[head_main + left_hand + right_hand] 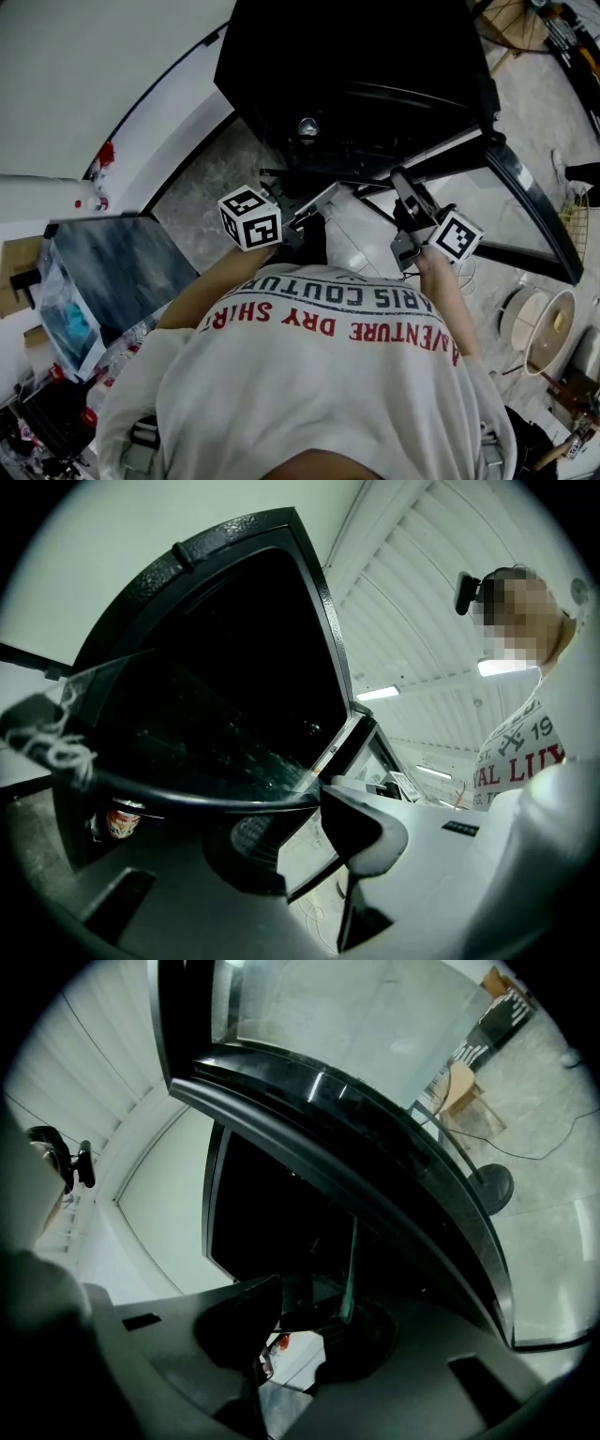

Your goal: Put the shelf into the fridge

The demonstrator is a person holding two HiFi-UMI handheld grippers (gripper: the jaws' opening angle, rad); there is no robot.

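Both grippers, left (298, 829) and right (298, 1327), were clamped on glass shelf (349, 1279) before open black fridge (347, 56).

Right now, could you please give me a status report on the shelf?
Left claw and right claw shut on shelf. Shelf at open fridge, not yet seated. One can inside.

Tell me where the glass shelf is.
The glass shelf sits centre of the head view, held between left gripper and right gripper, in front of the open black fridge.
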